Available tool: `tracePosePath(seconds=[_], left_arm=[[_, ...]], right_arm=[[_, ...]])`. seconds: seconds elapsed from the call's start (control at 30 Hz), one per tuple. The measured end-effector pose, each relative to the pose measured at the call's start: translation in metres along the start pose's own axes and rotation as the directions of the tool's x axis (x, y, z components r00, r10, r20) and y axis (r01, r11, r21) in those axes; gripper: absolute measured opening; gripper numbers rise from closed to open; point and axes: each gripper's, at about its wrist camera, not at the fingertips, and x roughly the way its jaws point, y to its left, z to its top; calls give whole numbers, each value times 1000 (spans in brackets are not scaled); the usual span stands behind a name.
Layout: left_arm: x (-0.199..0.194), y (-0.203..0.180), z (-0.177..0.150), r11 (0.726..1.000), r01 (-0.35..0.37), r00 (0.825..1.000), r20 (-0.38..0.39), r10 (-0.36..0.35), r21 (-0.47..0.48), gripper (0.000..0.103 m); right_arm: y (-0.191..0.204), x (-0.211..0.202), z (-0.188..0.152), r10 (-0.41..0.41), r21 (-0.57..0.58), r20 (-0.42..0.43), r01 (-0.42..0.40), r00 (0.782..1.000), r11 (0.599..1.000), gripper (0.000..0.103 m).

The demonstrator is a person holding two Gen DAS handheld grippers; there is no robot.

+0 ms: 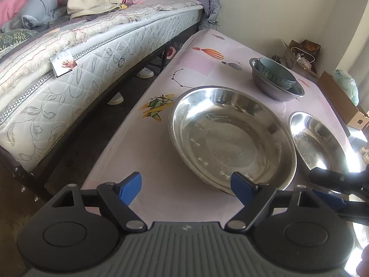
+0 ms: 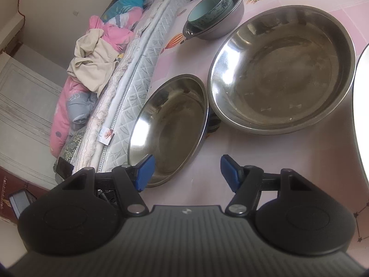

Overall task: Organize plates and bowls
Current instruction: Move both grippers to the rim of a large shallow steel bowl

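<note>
On the pink patterned tablecloth (image 1: 161, 152), the large round steel plate (image 1: 230, 138) fills the middle of the left wrist view, with a smaller steel plate (image 1: 316, 143) at its right. At upper right, a pale blue ceramic bowl (image 1: 275, 73) lies tilted inside a grey metal bowl (image 1: 267, 85). The left gripper (image 1: 185, 188) and right gripper (image 2: 185, 173) both gape, holding nothing

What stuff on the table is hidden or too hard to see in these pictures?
- Smaller steel plate, left wrist view: glare washes out its near rim, and the right gripper covers that edge.
- White object, right wrist view: cut off by the right edge and overexposed, so I cannot tell what it is.
- Inside of the teal bowl tilted in the steel bowl: too small to tell whether anything is in it.
</note>
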Motion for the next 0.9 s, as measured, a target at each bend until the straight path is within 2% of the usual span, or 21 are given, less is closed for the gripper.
tracePosePath(seconds=[0.23,0.43,0.8,0.9], left_arm=[[8,3,6,1000,10,1000,16,-9,-12,82],[16,9,12,999,20,1000,11,-20,-29,70],[29,7,17,999,20,1000,-10,-21,-25,50],[31,5,18,1000,16,1000,-13,-16,-18,40]], right_arm=[[8,22,-3,-44,-33,22,45,999,998,63],[7,32,1,-55,-20,54,56,997,998,59],[0,43,2,-64,-4,77,64,995,998,39],[-1,45,3,-66,-4,83,66,994,998,36]])
